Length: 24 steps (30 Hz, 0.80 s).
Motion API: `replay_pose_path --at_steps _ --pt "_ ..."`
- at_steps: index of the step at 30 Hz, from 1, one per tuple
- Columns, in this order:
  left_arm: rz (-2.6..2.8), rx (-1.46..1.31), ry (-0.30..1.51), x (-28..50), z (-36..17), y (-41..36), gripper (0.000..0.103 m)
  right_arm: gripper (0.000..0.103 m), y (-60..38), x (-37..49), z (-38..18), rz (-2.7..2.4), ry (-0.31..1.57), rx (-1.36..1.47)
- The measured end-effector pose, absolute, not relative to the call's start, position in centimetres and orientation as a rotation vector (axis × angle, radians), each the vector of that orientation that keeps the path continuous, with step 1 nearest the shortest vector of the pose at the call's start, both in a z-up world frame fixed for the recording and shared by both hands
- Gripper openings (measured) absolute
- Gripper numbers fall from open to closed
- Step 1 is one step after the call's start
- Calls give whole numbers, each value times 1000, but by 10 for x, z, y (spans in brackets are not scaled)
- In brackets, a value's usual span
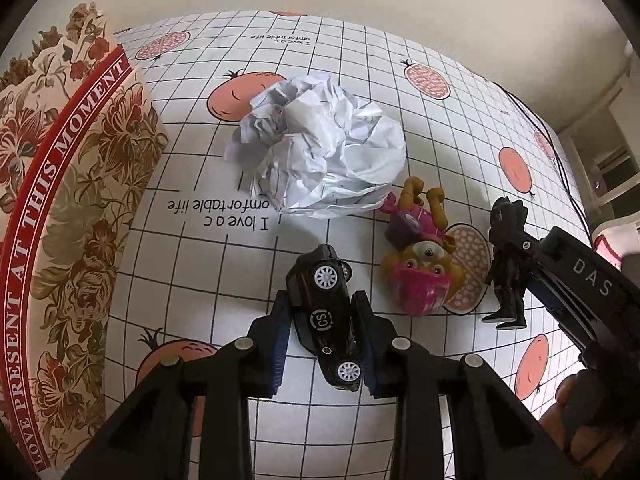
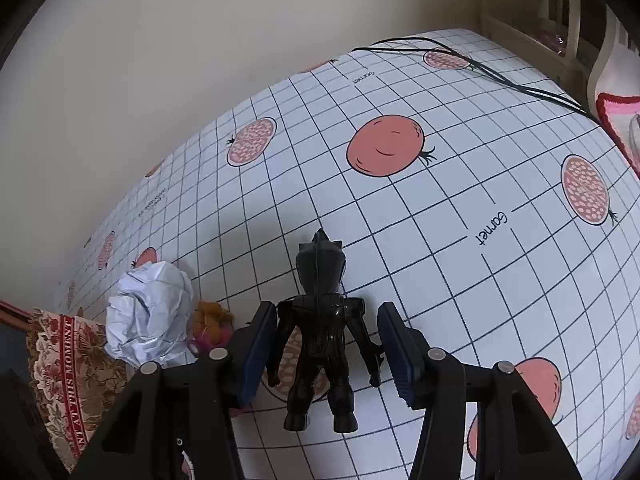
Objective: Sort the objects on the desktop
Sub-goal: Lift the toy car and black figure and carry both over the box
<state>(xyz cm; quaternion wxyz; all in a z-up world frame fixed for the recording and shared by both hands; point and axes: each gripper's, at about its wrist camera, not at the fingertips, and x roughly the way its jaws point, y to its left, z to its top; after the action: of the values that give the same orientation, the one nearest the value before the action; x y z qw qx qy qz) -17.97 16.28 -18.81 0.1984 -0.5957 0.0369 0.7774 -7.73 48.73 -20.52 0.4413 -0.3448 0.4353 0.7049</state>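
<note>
Left wrist view, lower centre: left gripper (image 1: 323, 344) clamps the toy car (image 1: 325, 318) across its rigid, light, slippery flanks; right gripper (image 2: 328, 350) straddles the black figure (image 2: 320, 334), pads apart.

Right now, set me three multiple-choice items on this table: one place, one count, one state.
1. What lies between the black toy car and the black figure?
A. crumpled paper
B. pink-and-yellow toy
C. floral box

2. How many toys are in view?
A. one
B. three
C. six

3. The left tongs are:
A. closed on the car
B. closed on crumpled paper
C. open over bare cloth

Answers:
1 B, the pink-and-yellow toy sits between the two.
2 B, there are the car, the pink-and-yellow toy and the figure.
3 A, both pads press the car's sides.
</note>
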Motion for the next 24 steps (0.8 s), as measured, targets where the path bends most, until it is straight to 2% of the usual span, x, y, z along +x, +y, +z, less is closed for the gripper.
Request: replay_pose_path --at_steps 11,24 --pt "2175 -1607 58 -189 -172 165 31 56 479 -67 -164 1788 1036 -770" --pt "2277 -1359 -59 -193 -102 149 31 56 452 -62 -86 1882 918 -644"
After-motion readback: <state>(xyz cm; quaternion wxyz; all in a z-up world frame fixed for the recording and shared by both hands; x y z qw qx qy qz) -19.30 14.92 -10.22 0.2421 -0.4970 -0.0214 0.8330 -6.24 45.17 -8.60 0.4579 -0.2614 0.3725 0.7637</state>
